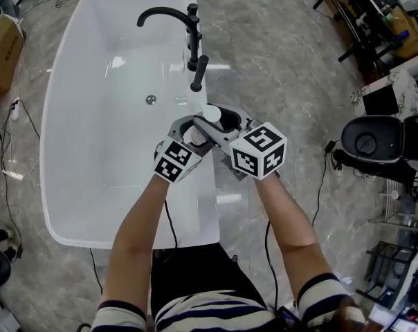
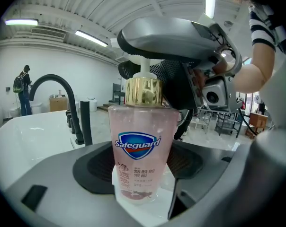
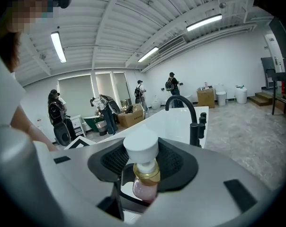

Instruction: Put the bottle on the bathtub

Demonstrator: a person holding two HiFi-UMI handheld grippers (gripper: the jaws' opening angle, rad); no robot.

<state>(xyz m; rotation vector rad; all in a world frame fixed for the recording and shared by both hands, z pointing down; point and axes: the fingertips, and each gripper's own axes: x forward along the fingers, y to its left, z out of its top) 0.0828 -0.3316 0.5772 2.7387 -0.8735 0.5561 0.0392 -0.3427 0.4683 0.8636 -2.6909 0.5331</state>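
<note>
Clamps a pink soap bottle (image 2: 139,145) in the left gripper (image 2: 143,174), with both jaws pressed on its see-through sides. Fills the middle of the left gripper view, standing straight up, with a blue label, a gold ring at the neck and a white pump on top.

Grabs the same bottle higher up in the right gripper (image 3: 142,171), near the gold ring, with jaws set wide and snug against it. Shows there low in the middle of the right gripper view, pump end nearest the camera.

In the middle of the head view, hangs right over the right rim of the white bathtub (image 1: 64,137), with only the white pump peeking out between the two grey grippers. Cannot tell whether resting on the rim or just above it.

Black tap (image 1: 169,14) at the top of the head view, bending over the tub, apart from the bottle. Small round drain (image 1: 151,99) in the tub floor, up and left of the grippers. Two bare arms (image 1: 136,247) reaching up from the bottom edge, with striped sleeves. Grey stone floor (image 1: 278,61) all around. Brown box (image 1: 1,54) at the far left edge.
</note>
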